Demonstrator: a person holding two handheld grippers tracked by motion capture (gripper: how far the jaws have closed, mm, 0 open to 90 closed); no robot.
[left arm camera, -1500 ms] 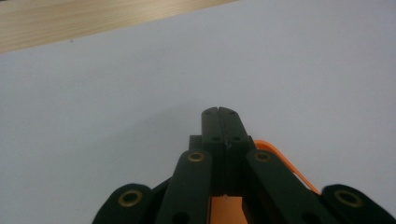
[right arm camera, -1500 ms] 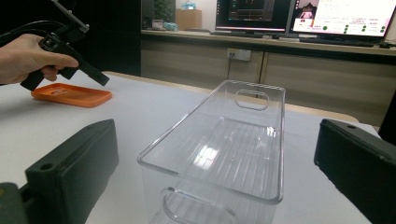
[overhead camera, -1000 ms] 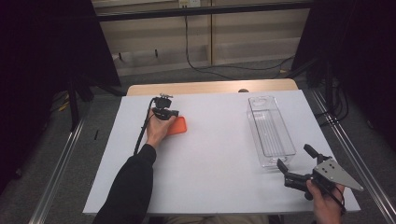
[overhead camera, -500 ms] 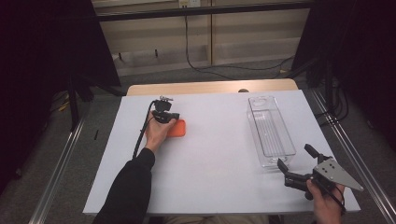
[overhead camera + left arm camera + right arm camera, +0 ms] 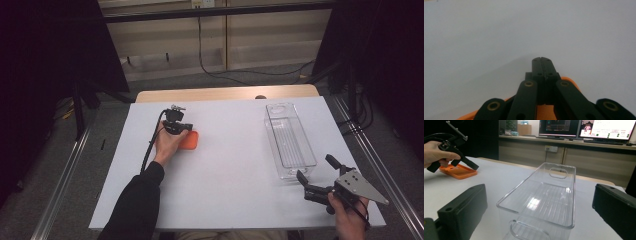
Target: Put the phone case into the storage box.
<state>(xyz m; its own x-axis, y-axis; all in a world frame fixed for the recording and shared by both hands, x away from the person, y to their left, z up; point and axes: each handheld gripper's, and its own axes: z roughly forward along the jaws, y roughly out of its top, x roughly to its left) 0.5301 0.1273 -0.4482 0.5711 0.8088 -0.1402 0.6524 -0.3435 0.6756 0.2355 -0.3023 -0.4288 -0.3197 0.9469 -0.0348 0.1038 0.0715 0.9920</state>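
Observation:
An orange phone case (image 5: 191, 140) lies flat on the white table (image 5: 230, 195), left of centre. My left gripper (image 5: 186, 129) is held over it by a hand, jaws shut and tips low at the case's right rim. In the left gripper view the shut left gripper (image 5: 541, 60) points past the orange case (image 5: 569, 80) at bare table, nothing seen between the jaws. The right gripper view shows that left gripper (image 5: 474, 167) touching the case (image 5: 457, 171). My right gripper (image 5: 317, 169) stands open at the near right, just short of a clear plastic box (image 5: 289, 140). Its jaws frame the box (image 5: 544, 195).
A wooden strip (image 5: 225, 94) runs along the table's far edge. Metal rails (image 5: 380, 165) flank both sides. Cables lie on the floor (image 5: 210, 65) beyond. Monitors (image 5: 584, 128) sit on a counter behind the table. The left gripper's cable (image 5: 150, 150) trails along the forearm.
The left gripper has edged slightly toward the near side over the orange case. The right gripper and the clear box have kept still.

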